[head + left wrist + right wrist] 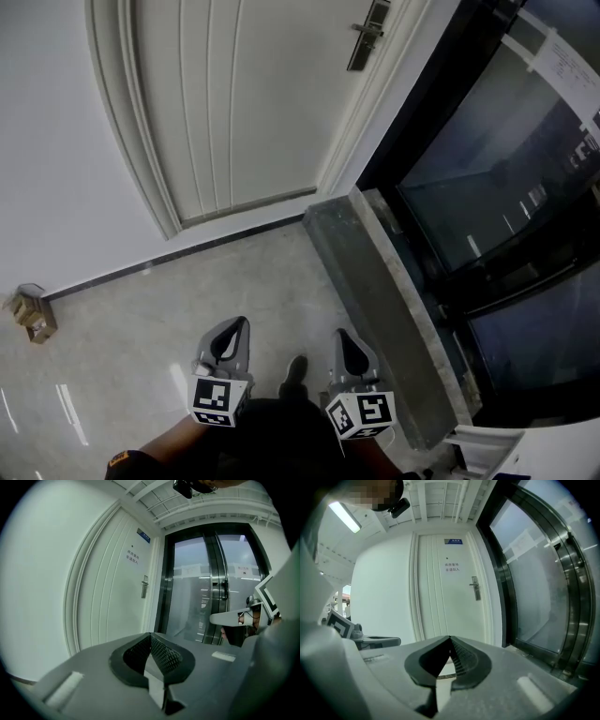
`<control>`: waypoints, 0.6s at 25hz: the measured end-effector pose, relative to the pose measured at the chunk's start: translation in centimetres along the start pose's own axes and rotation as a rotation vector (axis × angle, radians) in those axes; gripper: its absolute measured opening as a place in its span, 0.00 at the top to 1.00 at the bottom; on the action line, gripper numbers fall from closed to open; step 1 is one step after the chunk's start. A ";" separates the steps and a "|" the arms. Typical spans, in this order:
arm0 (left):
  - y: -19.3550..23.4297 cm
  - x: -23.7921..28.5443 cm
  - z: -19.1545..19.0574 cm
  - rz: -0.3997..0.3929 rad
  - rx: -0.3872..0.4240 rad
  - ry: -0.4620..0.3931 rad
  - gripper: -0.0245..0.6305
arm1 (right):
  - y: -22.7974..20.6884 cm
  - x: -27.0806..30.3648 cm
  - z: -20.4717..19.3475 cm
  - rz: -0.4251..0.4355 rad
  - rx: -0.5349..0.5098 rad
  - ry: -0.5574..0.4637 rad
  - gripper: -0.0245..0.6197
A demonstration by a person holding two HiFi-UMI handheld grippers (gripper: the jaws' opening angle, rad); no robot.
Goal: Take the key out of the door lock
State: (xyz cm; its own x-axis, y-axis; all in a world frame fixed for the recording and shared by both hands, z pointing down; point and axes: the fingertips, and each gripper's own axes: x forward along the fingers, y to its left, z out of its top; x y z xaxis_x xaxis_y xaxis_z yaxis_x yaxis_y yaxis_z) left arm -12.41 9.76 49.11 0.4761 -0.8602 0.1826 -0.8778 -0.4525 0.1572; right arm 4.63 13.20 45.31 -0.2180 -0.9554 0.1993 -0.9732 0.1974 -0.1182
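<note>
A white panelled door [234, 103] stands ahead, with its metal handle and lock plate [368, 34] at its right edge; the same lock plate [145, 586] [475, 588] shows small in both gripper views. No key can be made out at this distance. My left gripper [234, 330] and right gripper [345, 339] are held low near my body, far from the door, pointing toward it. Both are shut, tips together, with nothing between them [151, 637] [450, 641].
A grey stone ledge [375, 281] runs along the right below dark glass doors [497, 187]. A small cardboard box [31, 314] sits on the tiled floor [187, 300] by the left wall. A blue sign [453, 541] hangs above the door.
</note>
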 end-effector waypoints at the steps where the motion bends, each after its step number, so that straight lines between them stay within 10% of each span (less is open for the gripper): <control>1: -0.4 1.4 0.1 0.008 -0.008 0.007 0.93 | -1.3 0.8 0.1 0.005 0.007 0.003 0.98; 15: -6.6 14.2 5.0 0.103 0.072 0.001 0.93 | -15.8 6.7 5.8 0.101 0.008 -0.059 0.98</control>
State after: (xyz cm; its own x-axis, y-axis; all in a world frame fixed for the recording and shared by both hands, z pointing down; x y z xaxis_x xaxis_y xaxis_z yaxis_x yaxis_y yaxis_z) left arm -0.09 -0.65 45.80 0.3836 -0.9027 0.1950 -0.9234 -0.3779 0.0674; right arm 18.99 2.41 42.91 -0.3096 -0.9422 0.1283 -0.9459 0.2914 -0.1427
